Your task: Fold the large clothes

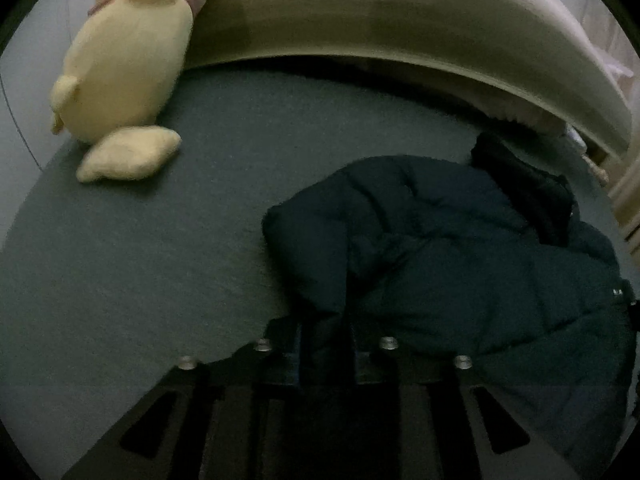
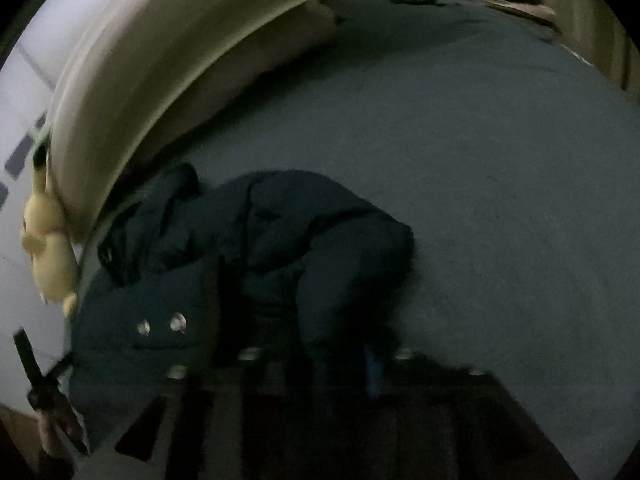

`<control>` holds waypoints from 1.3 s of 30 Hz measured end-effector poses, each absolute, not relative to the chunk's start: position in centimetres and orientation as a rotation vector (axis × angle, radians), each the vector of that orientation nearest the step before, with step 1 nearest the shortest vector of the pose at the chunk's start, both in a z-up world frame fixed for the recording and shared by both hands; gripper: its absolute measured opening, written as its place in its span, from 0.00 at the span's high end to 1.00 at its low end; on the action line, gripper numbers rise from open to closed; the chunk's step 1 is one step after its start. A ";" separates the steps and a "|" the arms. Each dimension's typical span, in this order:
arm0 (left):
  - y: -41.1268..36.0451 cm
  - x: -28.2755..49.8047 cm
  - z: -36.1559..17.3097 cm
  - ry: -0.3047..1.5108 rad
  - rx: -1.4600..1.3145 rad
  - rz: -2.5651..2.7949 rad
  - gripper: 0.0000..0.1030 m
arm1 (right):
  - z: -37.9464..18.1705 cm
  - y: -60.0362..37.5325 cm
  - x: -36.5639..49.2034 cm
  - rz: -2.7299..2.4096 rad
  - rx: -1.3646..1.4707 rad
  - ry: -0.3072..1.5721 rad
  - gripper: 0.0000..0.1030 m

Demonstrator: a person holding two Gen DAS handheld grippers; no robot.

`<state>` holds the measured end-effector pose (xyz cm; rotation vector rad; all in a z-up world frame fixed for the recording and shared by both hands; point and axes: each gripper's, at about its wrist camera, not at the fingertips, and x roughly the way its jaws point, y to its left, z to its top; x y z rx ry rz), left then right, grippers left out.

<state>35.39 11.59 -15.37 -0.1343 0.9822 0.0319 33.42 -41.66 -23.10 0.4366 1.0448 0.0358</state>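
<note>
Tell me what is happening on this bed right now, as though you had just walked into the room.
A person with a gripper in each hand is folding a dark puffy jacket on a grey bed. The jacket lies bunched, partly folded. The left gripper and right gripper are both at its near edge, seemingly pinching fabric, though the dim light hides the grip. A yellow plush toy sits against the headboard, apart from the jacket.

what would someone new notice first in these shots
Probably the pale yellow plush, bright against the dim scene, propped at the far left of the grey bed against the beige headboard. Next, the dark puffy jacket, bunched in a heap on the bed right in front of both cameras.
</note>
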 end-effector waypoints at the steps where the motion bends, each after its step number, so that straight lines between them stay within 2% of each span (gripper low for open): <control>1: 11.5 35.0 -14.6 0.956 -0.142 0.029 0.71 | -22.4 -41.8 33.0 0.013 0.422 1.030 0.19; 2: 11.5 34.5 -13.7 0.926 -0.159 0.019 0.55 | -21.2 -41.6 32.4 -0.003 0.391 0.996 0.19; 4: 11.2 33.0 -12.2 0.895 -0.161 0.037 0.32 | -18.7 -40.6 31.1 0.000 0.323 0.941 0.19; 9: 8.2 29.6 -10.5 0.842 -0.092 0.055 0.32 | -14.1 -34.3 27.2 0.049 0.184 0.812 0.19; 12: 6.1 29.2 -11.5 0.857 -0.015 0.074 0.32 | -15.1 -31.1 25.5 0.063 0.077 0.825 0.19; 17: 5.6 29.7 -15.2 0.924 0.011 0.113 0.29 | -20.7 -28.5 24.8 0.008 -0.088 0.934 0.19; 26: 6.1 29.9 -16.9 0.936 -0.007 0.119 0.20 | -22.8 -28.7 25.8 -0.008 -0.063 1.014 0.17; 30: 6.4 30.0 -16.9 0.952 -0.028 0.121 0.19 | -22.8 -28.1 25.9 -0.014 -0.070 1.030 0.16; 39: 7.3 25.2 -13.2 0.900 -0.051 0.044 0.20 | -17.9 -28.9 19.5 0.051 -0.034 0.937 0.15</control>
